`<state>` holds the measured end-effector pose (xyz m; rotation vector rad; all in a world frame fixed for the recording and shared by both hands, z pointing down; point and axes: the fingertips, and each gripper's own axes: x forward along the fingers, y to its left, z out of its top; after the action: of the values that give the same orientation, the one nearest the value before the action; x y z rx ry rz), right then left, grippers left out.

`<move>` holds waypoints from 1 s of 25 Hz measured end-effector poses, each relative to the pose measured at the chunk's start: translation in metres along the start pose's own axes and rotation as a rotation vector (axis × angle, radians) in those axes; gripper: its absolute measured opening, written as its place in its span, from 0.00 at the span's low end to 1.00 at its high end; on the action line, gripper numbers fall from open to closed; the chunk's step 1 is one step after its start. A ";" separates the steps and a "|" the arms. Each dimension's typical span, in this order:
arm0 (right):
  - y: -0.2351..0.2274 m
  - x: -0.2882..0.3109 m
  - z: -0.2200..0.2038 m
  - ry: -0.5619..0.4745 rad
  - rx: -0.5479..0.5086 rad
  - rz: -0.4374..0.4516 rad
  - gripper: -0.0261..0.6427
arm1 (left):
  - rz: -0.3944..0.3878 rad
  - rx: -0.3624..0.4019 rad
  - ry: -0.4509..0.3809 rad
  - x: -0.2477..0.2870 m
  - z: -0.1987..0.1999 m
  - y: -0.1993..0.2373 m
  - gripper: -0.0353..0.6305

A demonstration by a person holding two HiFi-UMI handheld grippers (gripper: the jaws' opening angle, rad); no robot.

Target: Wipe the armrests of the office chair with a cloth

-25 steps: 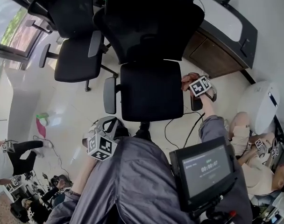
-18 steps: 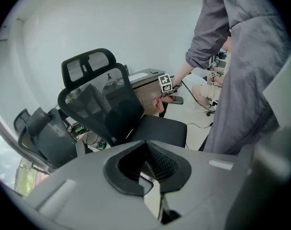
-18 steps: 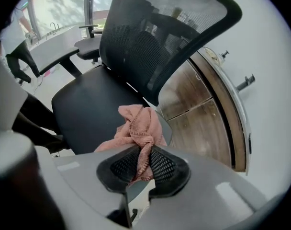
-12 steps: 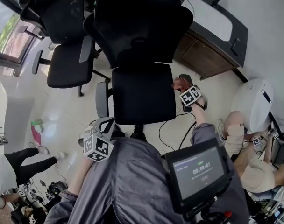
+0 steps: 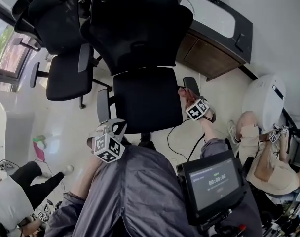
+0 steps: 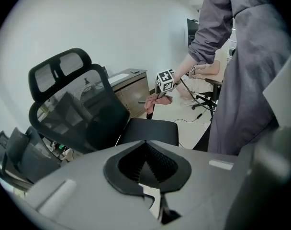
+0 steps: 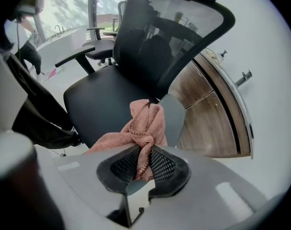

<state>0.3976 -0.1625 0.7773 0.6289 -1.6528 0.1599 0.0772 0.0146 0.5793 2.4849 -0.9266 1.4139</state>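
Observation:
A black mesh-backed office chair (image 5: 147, 100) stands in front of me. My right gripper (image 5: 188, 101) points down over the chair's right armrest (image 5: 191, 85), shut on a bunched pink cloth (image 7: 141, 128). The cloth hangs against the grey armrest pad (image 7: 173, 111). In the left gripper view the same cloth (image 6: 154, 102) shows beside the seat (image 6: 150, 131). My left gripper (image 5: 110, 132) hovers near the front of the left armrest (image 5: 102, 105). Its ridged pads (image 6: 157, 164) meet with nothing between them.
A second black chair (image 5: 66, 73) stands to the left. Behind the chair are a dark desk and wooden cabinet (image 5: 214, 53). A white rounded machine (image 5: 266, 100) and a seated person (image 5: 263, 157) are at the right. Cables (image 5: 182, 132) lie on the floor.
My right gripper has dragged the cloth along the right armrest from its back part toward its front end. The left gripper has shifted a little beside the left armrest.

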 end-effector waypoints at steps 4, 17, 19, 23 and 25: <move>-0.002 -0.004 -0.001 -0.024 0.012 -0.001 0.11 | -0.055 0.103 0.020 0.030 0.015 -0.005 0.08; -0.079 0.036 0.060 -0.100 -0.052 -0.044 0.11 | -0.123 0.119 0.063 0.085 0.049 -0.022 0.08; -0.085 0.036 0.069 -0.118 -0.055 -0.065 0.11 | -0.126 0.099 0.069 0.080 0.042 -0.025 0.08; -0.084 0.042 0.073 -0.089 -0.070 -0.053 0.11 | -0.125 0.078 0.082 0.080 0.030 -0.026 0.08; -0.075 0.041 0.067 -0.079 -0.080 -0.043 0.11 | -0.124 0.077 0.078 0.081 0.029 -0.027 0.08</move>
<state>0.3729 -0.2682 0.7846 0.6156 -1.7116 0.0379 0.1435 -0.0115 0.6339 2.4726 -0.7037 1.5207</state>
